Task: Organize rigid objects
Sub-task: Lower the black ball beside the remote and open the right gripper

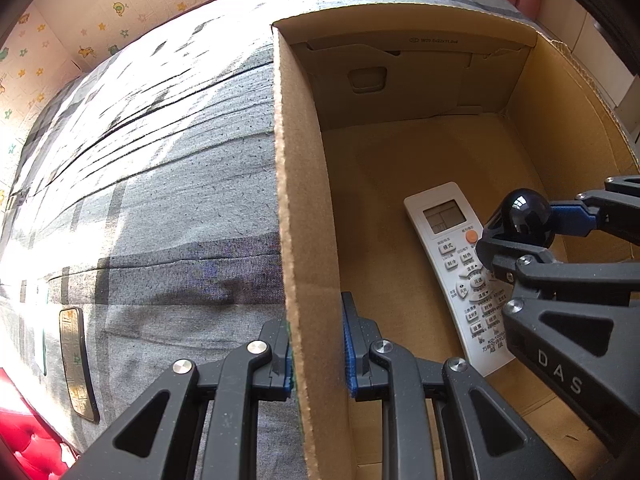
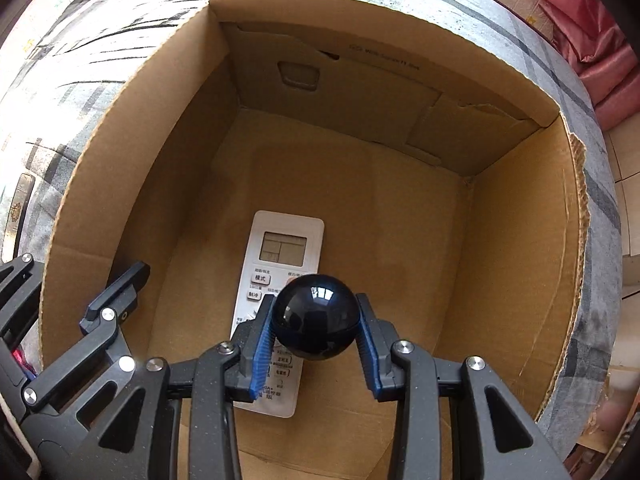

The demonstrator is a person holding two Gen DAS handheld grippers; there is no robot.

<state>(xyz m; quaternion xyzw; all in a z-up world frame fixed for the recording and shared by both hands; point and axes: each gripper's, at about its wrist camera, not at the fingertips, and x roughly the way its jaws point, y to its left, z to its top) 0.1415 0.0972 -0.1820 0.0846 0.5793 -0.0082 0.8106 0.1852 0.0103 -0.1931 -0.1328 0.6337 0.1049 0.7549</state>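
Observation:
An open cardboard box (image 2: 520, 240) stands on a grey patterned cloth. A white remote control (image 2: 280, 248) lies flat on the box floor; it also shows in the left wrist view (image 1: 452, 248). My right gripper (image 2: 316, 320) is shut on a glossy black ball (image 2: 316, 316) and holds it inside the box, above the remote's lower half. The ball also shows in the left wrist view (image 1: 524, 212). My left gripper (image 1: 316, 344) straddles the box's left wall (image 1: 300, 200), its blue pads on either side of the cardboard, apparently clamping it.
The grey cloth (image 1: 160, 200) spreads to the left of the box. A flat gold-rimmed object (image 1: 78, 364) lies on it at lower left. Red padding (image 1: 24, 440) sits at the bottom left corner. A pink curtain (image 2: 592, 40) hangs at the far right.

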